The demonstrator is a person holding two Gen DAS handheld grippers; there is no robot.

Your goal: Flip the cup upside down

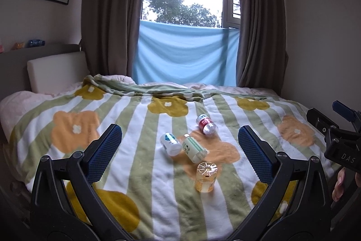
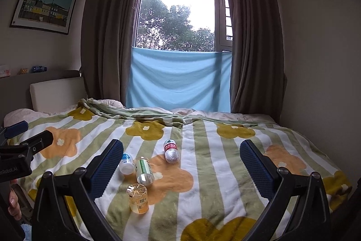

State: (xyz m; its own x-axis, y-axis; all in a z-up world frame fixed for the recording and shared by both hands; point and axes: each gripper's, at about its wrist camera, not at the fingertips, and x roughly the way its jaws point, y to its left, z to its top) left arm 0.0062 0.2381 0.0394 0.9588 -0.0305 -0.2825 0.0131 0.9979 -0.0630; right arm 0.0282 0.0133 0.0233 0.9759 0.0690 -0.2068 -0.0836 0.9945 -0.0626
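An amber plastic cup-like bottle (image 1: 205,177) stands on the flowered blanket with its ribbed base up; it also shows in the right wrist view (image 2: 138,198). My left gripper (image 1: 179,146) is open and empty, held above the blanket with the cup between and below its fingers. My right gripper (image 2: 180,159) is open and empty, with the cup near its left finger. The right gripper's body (image 1: 338,139) shows at the right edge of the left wrist view, and the left gripper's body (image 2: 20,150) shows at the left edge of the right wrist view.
Three bottles lie on the blanket behind the cup: a white one (image 1: 170,143), a green-labelled one (image 1: 194,148) and a red-labelled one (image 1: 206,124). A headboard (image 1: 56,73) stands at the left. Curtains and a blue cloth (image 1: 185,55) hang at the window beyond the bed.
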